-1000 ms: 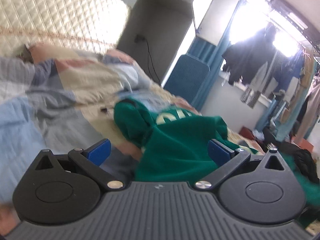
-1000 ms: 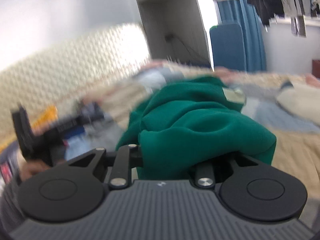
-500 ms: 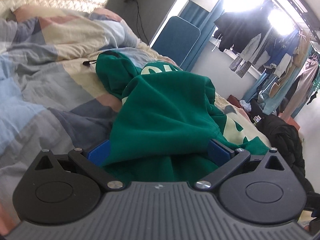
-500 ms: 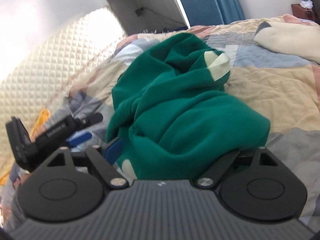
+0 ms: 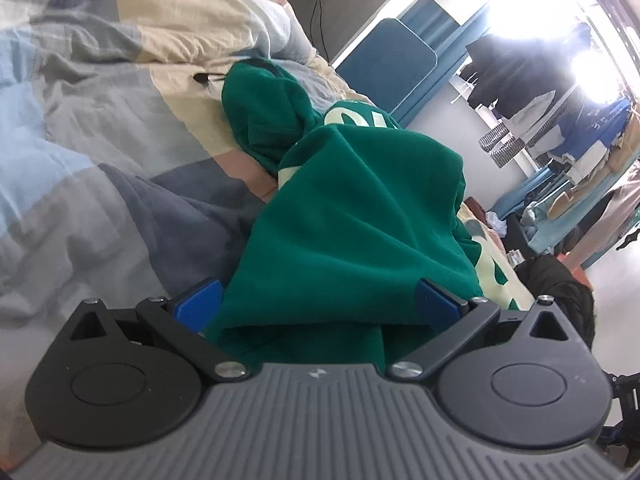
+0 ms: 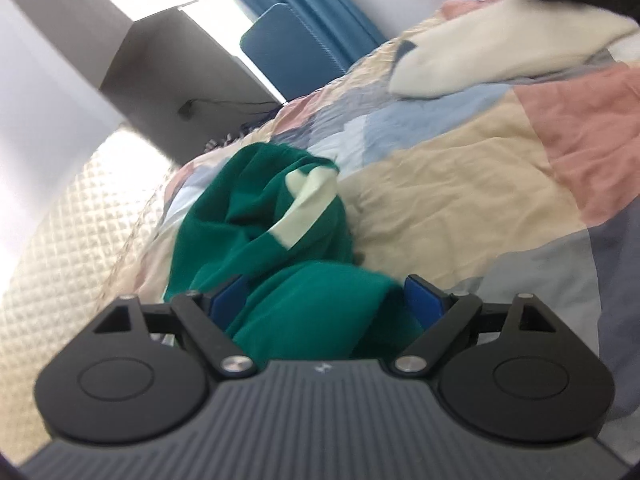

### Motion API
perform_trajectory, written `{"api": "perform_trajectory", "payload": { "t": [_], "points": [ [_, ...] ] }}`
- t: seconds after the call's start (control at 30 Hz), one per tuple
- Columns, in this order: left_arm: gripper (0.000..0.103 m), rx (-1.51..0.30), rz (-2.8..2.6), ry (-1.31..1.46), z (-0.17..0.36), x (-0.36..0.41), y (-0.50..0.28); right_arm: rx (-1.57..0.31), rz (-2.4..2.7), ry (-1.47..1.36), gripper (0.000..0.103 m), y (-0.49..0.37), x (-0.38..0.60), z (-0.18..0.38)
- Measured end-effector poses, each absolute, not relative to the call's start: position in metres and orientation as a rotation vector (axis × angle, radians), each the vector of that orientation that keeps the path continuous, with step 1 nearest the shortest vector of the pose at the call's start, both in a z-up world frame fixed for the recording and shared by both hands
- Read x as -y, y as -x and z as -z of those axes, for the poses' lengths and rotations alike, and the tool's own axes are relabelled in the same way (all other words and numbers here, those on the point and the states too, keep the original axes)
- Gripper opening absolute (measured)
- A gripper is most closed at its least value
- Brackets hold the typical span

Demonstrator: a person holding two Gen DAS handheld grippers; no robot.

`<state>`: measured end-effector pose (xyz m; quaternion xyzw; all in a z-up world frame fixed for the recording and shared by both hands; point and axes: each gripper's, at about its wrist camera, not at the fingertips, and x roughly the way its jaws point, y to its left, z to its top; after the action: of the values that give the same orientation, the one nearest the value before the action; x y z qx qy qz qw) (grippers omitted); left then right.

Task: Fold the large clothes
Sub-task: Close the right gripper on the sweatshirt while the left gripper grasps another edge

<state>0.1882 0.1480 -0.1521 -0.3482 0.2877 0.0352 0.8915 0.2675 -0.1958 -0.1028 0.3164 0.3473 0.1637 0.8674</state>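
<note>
Both hand-held grippers, left (image 5: 318,304) and right (image 6: 326,296), stand spread wide, blue pads flanking but not pinching the crumpled green fleece hoodie with cream lettering (image 5: 352,216), which lies heaped on the bed's pastel patchwork quilt (image 5: 80,152).

Green hoodie (image 5: 352,216) folds hide each tool's inner pad faces.

Bedroom: patchwork quilt (image 5: 100,128) over bed, cream quilted headboard (image 6: 60,232), grey wall column (image 6: 160,80), blue curtains (image 6: 312,12), glaring window (image 5: 540,4), clothes rack (image 5: 560,92) beside it
</note>
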Motion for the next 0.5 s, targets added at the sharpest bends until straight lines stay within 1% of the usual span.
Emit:
{"api": "perform_trajectory", "payload": {
  "t": [0.17,0.37,0.5],
  "points": [
    [0.103,-0.601,-0.068,0.710,0.159,-0.144,-0.204,-0.706,-0.421,-0.642,0.088,-0.278,0.189,0.103],
    [0.103,-0.563,-0.032,0.750,0.161,-0.148,-0.216,-0.616,-0.467,-0.498,0.088,-0.270,0.172,0.086],
    [0.101,-0.539,-0.010,0.796,0.162,-0.152,-0.227,-0.519,-0.511,-0.373,0.088,-0.268,0.151,0.072]
  ]
}}
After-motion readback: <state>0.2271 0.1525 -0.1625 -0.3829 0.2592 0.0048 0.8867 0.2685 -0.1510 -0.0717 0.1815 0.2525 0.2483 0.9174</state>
